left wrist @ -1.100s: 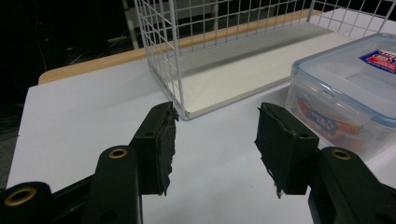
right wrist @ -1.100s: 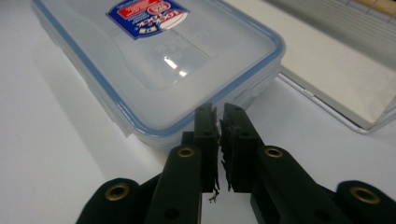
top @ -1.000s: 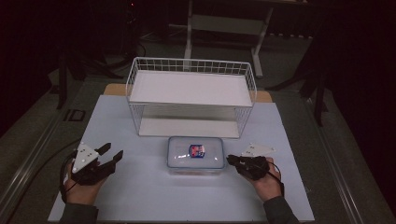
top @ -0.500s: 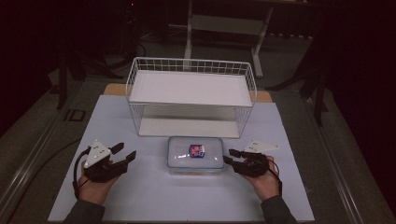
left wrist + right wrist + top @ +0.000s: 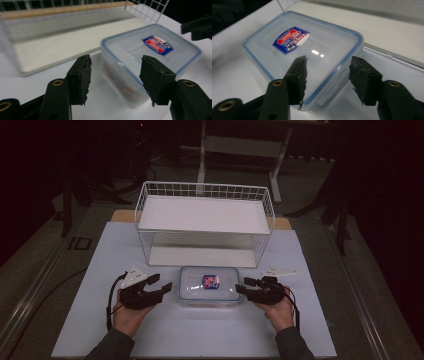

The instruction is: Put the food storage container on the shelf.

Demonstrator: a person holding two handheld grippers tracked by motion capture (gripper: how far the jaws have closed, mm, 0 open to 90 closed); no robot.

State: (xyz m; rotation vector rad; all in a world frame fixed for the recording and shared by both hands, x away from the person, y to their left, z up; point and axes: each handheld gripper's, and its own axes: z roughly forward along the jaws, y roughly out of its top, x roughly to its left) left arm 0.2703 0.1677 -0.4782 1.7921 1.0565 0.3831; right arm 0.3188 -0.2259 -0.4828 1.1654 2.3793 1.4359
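A clear plastic box [image 5: 209, 286] with a blue-rimmed lid and a blue and red label lies on the white table [image 5: 80, 320], just in front of a white wire rack [image 5: 205, 225]. The left tongs [image 5: 161, 285] and right tongs [image 5: 242, 287] flank its short ends. Both have just been opening and stand parted, holding nothing, each facing a corner of the box.

The box [image 5: 210, 285] lies mid-tabletop [image 5: 210, 335], hemmed at each end: the left claw [image 5: 162, 287] just beside its left end, the right claw [image 5: 241, 289] at its right. Right behind it stands the wire rack [image 5: 206, 227], walling off the far side. The near strip of tabletop between the forearms is bare, as are the outer margins left and right
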